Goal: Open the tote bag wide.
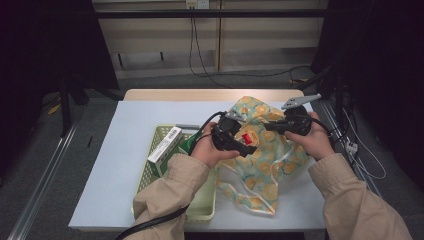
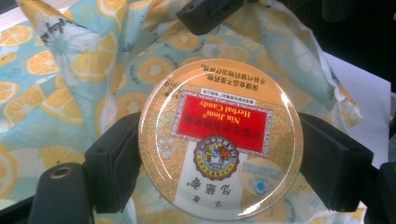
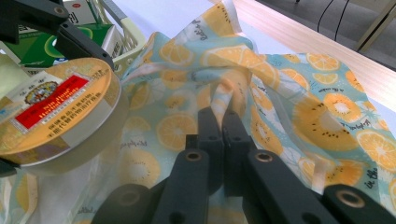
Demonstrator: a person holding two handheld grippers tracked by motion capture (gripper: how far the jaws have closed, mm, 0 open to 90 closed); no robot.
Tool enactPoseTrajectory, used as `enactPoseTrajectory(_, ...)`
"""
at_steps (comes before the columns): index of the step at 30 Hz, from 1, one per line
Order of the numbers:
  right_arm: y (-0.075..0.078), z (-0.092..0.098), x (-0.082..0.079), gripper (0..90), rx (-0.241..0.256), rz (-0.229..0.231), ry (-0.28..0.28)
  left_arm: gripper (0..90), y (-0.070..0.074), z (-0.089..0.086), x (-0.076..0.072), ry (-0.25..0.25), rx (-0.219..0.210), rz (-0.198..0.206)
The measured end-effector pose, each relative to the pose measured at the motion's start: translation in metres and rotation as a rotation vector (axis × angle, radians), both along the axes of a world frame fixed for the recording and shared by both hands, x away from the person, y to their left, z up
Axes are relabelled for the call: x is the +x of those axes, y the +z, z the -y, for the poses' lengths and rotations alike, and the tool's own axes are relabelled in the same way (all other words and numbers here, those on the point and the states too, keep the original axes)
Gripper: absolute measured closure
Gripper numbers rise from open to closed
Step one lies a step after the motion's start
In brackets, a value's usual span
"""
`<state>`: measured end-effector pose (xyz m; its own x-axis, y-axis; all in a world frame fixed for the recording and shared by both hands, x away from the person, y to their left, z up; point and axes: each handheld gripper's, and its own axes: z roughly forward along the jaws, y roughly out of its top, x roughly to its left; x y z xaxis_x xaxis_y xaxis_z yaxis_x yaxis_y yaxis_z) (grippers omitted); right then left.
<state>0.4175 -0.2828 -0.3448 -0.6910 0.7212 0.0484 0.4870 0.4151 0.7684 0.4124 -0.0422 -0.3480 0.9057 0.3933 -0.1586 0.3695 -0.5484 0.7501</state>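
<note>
Clamping the round Nin Jiom herbal candy tin [image 2: 220, 140] across its rim, the left gripper [image 2: 219, 154] holds it flat and lid-up just above the citrus-print fabric bag [image 1: 260, 165], which lies crumpled on the white tabletop [image 1: 125, 165]. Right gripper [image 3: 223, 135] has its jaws closed together, pinching a fold of the bag's fabric at the bunched top edge, just beside the tin. Left of the bag, a pale green plastic basket [image 1: 150, 172] holds a white carton [image 1: 165, 144] and a green box [image 1: 189, 142], untouched.
</note>
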Motion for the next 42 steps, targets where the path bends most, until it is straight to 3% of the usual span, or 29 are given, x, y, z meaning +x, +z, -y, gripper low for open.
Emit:
enactPoseTrajectory(9, 0.004, 0.004, 0.000, 89.8, 0.006, 0.007, -0.007, 20.6, -0.009, 0.015, 0.004, -0.022, 0.002, -0.008)
enactPoseTrajectory(18, 0.008, 0.006, 0.005, 89.8, 0.023, 0.011, -0.009, 20.6, -0.020, 0.028, 0.022, -0.020, 0.039, -0.021)
enactPoseTrajectory(23, 0.012, 0.006, 0.007, 89.8, 0.030, 0.015, -0.004, 20.6, -0.025, 0.032, 0.033, -0.002, 0.053, -0.024)
enactPoseTrajectory(24, 0.013, 0.006, 0.007, 89.8, 0.032, 0.017, -0.002, 20.6, -0.025, 0.033, 0.034, 0.024, 0.071, -0.010)
enactPoseTrajectory(25, 0.013, 0.006, 0.008, 89.8, 0.035, 0.017, 0.000, 20.6, -0.027, 0.033, 0.037, 0.009, 0.051, -0.028)
enactPoseTrajectory(28, 0.014, 0.007, 0.008, 89.8, 0.037, 0.016, 0.001, 20.6, -0.028, 0.037, 0.045, 0.027, 0.058, -0.032)
enactPoseTrajectory(30, 0.015, 0.008, 0.008, 89.8, 0.048, 0.017, 0.000, 20.6, -0.027, 0.039, 0.053, 0.039, 0.068, -0.022)
enactPoseTrajectory(33, 0.016, 0.007, 0.009, 89.8, 0.055, 0.015, -0.003, 20.5, -0.025, 0.045, 0.065, 0.103, 0.034, 0.004)
enactPoseTrajectory(36, 0.017, 0.007, 0.010, 89.8, 0.065, 0.017, -0.008, 19.9, -0.026, 0.052, 0.075, 0.118, 0.023, 0.030)
enactPoseTrajectory(42, 0.014, 0.009, 0.010, 89.7, 0.069, 0.001, -0.020, 15.3, -0.018, 0.045, 0.068, 0.110, -0.009, 0.010)
